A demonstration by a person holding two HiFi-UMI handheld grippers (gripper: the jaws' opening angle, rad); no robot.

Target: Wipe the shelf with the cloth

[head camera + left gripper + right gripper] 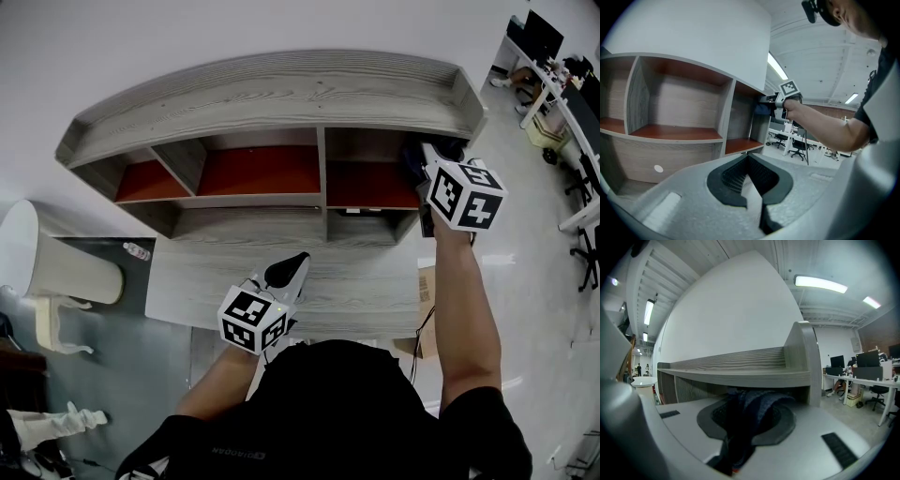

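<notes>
- Near the person's body, the left gripper (286, 272) hangs with jaws together on nothing, well apart from the shelf (281, 94)
- Farther off, the right gripper (429, 161) is clamped on the dark blue cloth (752, 413), bunched at the far right compartment's mouth, just under the top board
- Grey boards run left to right, so strokes likely go leftward
- Office desks (562, 103) stand far right

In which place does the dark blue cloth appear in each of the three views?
Head view: cloth upper right, inside the shelf, right compartment.
Left gripper view: cloth centre, at the right gripper.
Right gripper view: cloth lower centre, gripped.
Shared landmark: the shelf.
</notes>
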